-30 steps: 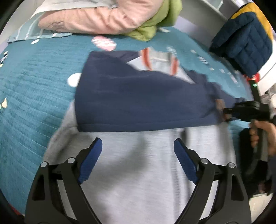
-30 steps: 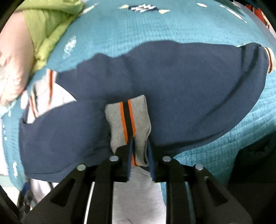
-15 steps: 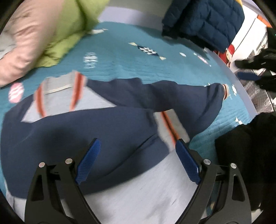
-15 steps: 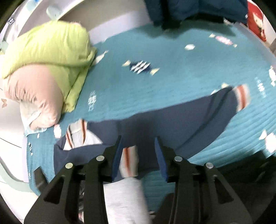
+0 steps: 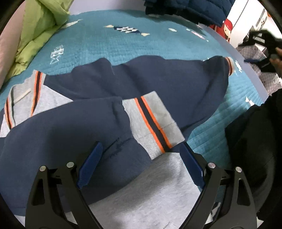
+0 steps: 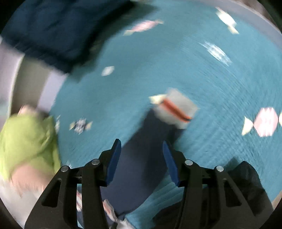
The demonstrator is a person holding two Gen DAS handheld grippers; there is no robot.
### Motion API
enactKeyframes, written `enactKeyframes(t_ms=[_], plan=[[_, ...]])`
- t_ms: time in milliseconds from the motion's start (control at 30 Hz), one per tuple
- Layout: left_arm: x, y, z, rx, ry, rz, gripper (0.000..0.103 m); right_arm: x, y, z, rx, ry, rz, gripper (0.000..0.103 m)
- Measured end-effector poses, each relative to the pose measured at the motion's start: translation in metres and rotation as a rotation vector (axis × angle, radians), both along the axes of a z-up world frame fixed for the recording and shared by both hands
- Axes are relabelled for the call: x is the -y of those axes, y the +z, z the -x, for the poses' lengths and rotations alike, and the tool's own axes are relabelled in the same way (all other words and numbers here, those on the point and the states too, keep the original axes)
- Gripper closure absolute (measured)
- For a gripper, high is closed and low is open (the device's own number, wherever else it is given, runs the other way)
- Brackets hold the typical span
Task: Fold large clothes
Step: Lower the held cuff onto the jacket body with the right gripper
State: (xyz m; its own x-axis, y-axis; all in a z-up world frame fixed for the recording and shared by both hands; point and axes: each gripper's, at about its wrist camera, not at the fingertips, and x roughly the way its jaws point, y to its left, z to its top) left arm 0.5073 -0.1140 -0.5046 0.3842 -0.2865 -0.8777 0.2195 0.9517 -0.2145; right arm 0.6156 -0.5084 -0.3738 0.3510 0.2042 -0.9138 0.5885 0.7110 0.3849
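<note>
No legible text, label, brand or number anywhere — not on the sweatshirt [image 5: 158, 82], not on the bedspread [image 5: 109, 47]. Only wordless printed shapes on the teal quilting (fish and candy-like motifs). A small pale tag [image 5: 22, 95] at the collar, too blurred to read — right wrist view smeared throughout.

A bed [image 5: 158, 44] under a teal quilted cover with small pale printed motifs carries everything. A navy-and-grey sweatshirt [image 5: 158, 82] lies spread across its middle; green bedding [image 5: 35, 30] is heaped at ten o'clock, and a navy quilted jacket [image 5: 190, 8] at one o'clock.
</note>
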Motion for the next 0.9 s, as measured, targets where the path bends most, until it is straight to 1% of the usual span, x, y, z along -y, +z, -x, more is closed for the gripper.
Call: enactKeyframes(t_ms=[100,133,200,267,333,400,500,633,667,700,733,767,800,900], plan=[[0.000,-0.010,-0.001,-0.011,0.000,-0.008,0.013,0.023,-0.029,0.005,0.000,-0.110,-0.104,0.054],[0.001,-0.012,-0.001,-0.004,-0.004,-0.012,0.013,0.026,-0.033,0.003,-0.002,-0.127,-0.102,0.054],[0.002,-0.013,0.000,0.007,-0.006,-0.022,0.012,0.031,-0.041,-0.003,-0.013,-0.147,-0.064,0.054],[0.001,-0.014,0.001,0.014,-0.002,-0.021,0.012,0.036,-0.046,-0.008,0.001,-0.166,-0.052,0.054],[0.000,-0.015,0.001,0.017,0.009,-0.009,0.011,0.042,-0.053,-0.007,-0.019,-0.191,-0.029,0.054],[0.001,-0.017,0.002,0.020,0.014,-0.009,0.010,0.048,-0.062,-0.003,-0.064,-0.226,-0.002,0.054],[0.004,-0.018,0.003,0.030,0.018,-0.021,0.008,0.052,-0.074,-0.003,-0.056,-0.232,-0.051,0.054],[0.006,-0.018,0.005,0.039,0.021,-0.027,0.007,0.052,-0.084,-0.007,-0.048,-0.216,-0.072,0.054],[0.006,-0.019,0.005,0.039,0.020,-0.028,0.007,0.050,-0.087,-0.010,-0.036,-0.206,-0.087,0.060],[0.006,-0.019,0.005,0.039,0.019,-0.029,0.007,0.048,-0.089,-0.012,-0.025,-0.195,-0.099,0.072],[0.006,-0.019,0.005,0.039,0.018,-0.030,0.007,0.044,-0.091,-0.015,-0.016,-0.179,-0.099,0.078],[0.006,-0.019,0.005,0.040,0.017,-0.032,0.007,0.040,-0.090,-0.017,-0.012,-0.166,-0.084,0.081],[0.007,-0.020,0.005,0.044,0.013,-0.041,0.007,0.038,-0.089,-0.017,-0.004,-0.156,-0.082,0.087],[0.011,-0.022,0.007,0.064,-0.004,-0.075,0.007,0.036,-0.079,-0.015,0.028,-0.137,-0.049,0.091]])
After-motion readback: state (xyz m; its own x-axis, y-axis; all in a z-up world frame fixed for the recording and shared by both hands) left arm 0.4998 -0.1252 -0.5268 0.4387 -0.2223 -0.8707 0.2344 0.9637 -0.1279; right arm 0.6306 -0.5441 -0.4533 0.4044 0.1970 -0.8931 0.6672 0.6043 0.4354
